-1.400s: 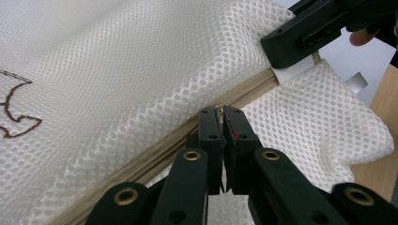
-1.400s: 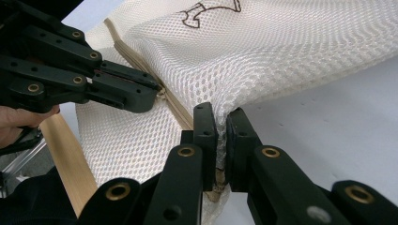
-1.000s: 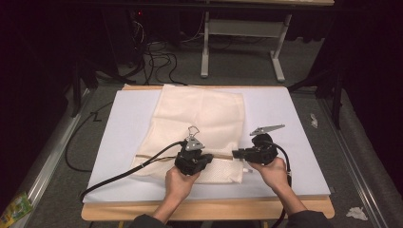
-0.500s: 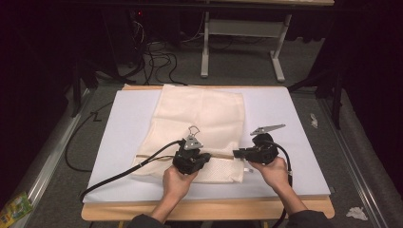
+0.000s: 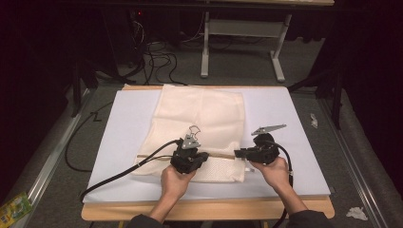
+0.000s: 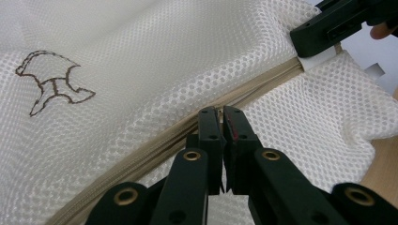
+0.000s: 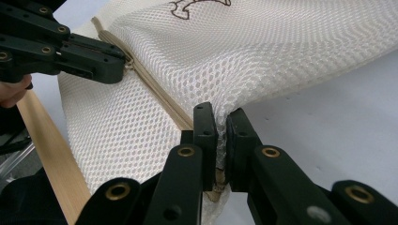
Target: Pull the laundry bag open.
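**Mia:** Claws first! Look at the left gripper. Its jaws are pressed together right on the zipper of the mesh bag. I think it pinches the little zipper pull, but the pull itself is hidden between the jaws.

**Ben:** And the right gripper?

**Mia:** Its jaws are clamped on the edge of the mesh bag, at the end of the zipper. You can see white net squeezed between them in the right gripper view.

**Ben:** Where is the bag?

**Mia:** It lies flat on the white sheet on the table, near the front edge, just ahead of the two hands.

**Ben:** So what step is this?

**Mia:** I think one claw holds the bag tight and the other is set to slide the zipper along. Next, the left one needs to pull straight along the tan strip, and the right one must not let go.

**Ben:** Does each view help?

**Mia:** Yes. The high view shows the whole bag and both hands, but the jaws are too small to read there. The left gripper view shows the brown drawing on the net up close, and the right gripper farther off at the zipper's end. The right gripper view shows the net caught in its jaws, and the wooden table edge.
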### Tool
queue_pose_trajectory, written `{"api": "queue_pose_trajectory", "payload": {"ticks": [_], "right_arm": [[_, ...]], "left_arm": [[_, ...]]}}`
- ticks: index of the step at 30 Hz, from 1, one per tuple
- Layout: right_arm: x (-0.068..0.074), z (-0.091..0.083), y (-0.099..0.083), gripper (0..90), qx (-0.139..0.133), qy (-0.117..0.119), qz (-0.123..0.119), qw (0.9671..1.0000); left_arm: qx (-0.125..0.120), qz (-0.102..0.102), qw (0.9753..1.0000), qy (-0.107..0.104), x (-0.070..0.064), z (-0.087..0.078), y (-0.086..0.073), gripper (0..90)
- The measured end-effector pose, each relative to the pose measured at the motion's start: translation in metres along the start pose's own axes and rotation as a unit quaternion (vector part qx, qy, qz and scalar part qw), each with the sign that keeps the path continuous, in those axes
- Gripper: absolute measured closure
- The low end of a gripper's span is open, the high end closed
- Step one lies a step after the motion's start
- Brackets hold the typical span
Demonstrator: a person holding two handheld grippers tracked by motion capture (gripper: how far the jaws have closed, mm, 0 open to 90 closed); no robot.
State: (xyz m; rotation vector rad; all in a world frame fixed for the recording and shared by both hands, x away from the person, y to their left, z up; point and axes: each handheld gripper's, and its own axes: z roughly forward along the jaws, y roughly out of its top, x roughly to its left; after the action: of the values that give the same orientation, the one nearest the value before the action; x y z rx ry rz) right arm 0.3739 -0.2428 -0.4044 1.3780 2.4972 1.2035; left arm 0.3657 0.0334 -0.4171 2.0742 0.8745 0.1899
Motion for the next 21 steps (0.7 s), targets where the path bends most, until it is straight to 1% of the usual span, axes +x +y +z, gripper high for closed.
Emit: {"api": "queue_pose_trajectory", "payload": {"ticks": [1,5,9,13,15,21], "right_arm": [[0.000,0.000,0.000,86.3,0.001,0.000,0.001,1.0000],[0.000,-0.001,0.000,86.3,0.000,-0.001,0.000,1.0000],[-0.001,0.000,0.000,86.3,0.001,-0.004,-0.001,1.0000],[-0.002,-0.001,-0.001,86.2,0.003,-0.008,0.001,1.0000],[-0.003,-0.002,-0.001,86.2,0.002,-0.008,0.004,1.0000],[-0.004,-0.002,-0.001,86.2,0.002,-0.009,0.004,0.9999]], "left_arm": [[0.000,-0.004,1.0000,-0.003,0.001,-0.001,-0.001,87.3],[-0.001,-0.004,1.0000,0.003,0.004,-0.004,-0.002,87.3],[-0.003,-0.010,0.9999,-0.001,0.007,-0.006,-0.003,87.3],[-0.005,-0.013,0.9999,0.002,0.009,-0.008,-0.004,87.3],[-0.005,-0.014,0.9999,0.001,0.010,-0.009,-0.004,87.3],[-0.007,-0.015,0.9999,0.002,0.011,-0.009,-0.004,87.3]]}}
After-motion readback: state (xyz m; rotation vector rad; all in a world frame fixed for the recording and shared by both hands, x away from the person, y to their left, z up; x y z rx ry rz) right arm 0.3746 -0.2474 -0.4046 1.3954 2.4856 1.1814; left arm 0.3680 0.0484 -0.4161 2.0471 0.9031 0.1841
